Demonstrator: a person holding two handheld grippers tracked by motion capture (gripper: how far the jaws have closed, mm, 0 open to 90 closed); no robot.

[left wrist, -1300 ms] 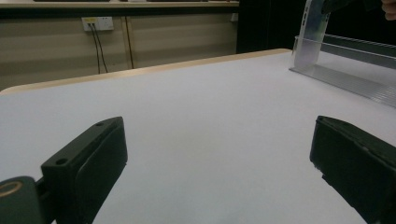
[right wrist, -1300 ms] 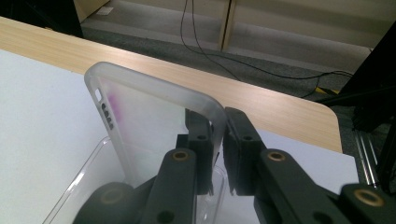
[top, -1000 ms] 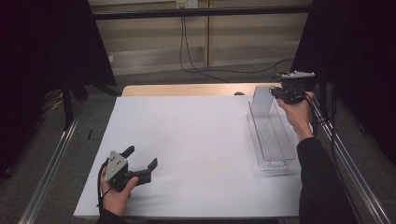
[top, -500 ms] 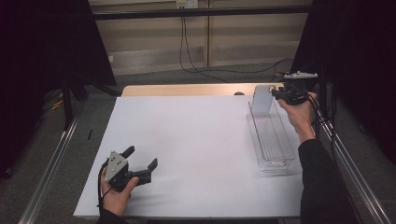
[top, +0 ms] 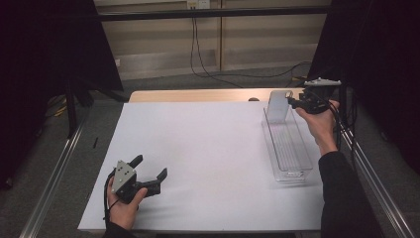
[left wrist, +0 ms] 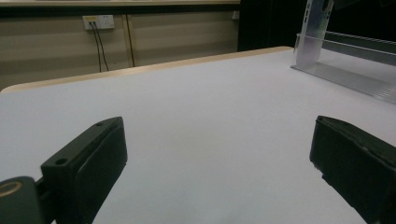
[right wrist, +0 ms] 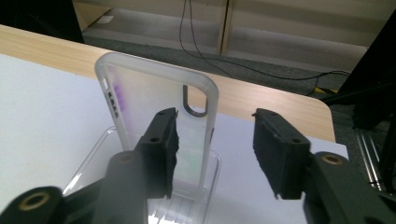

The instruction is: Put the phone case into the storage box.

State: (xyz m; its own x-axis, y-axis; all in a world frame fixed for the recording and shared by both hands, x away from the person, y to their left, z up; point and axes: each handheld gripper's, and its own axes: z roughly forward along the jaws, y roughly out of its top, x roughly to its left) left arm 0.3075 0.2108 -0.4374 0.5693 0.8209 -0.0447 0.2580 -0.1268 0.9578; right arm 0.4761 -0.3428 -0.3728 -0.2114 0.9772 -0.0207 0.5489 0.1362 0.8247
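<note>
Right gripper [right wrist: 215,154], jaws just opening off the clear phone case [right wrist: 156,116] stood upright at the far end of the clear tray [top: 287,148], should retreat straight back without tipping it; left gripper [top: 148,173] rests open.

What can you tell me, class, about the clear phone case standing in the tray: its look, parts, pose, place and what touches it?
The phone case is translucent, frosted, soft-looking plastic with rounded corners, side button bumps, a camera cutout near its top and a faint purple tint. It stands upright at the far end of the clear tray, near the table's right edge. The right gripper has just been opening; its jaws straddle the case's edge, and neither pad seems to press on it.
</note>
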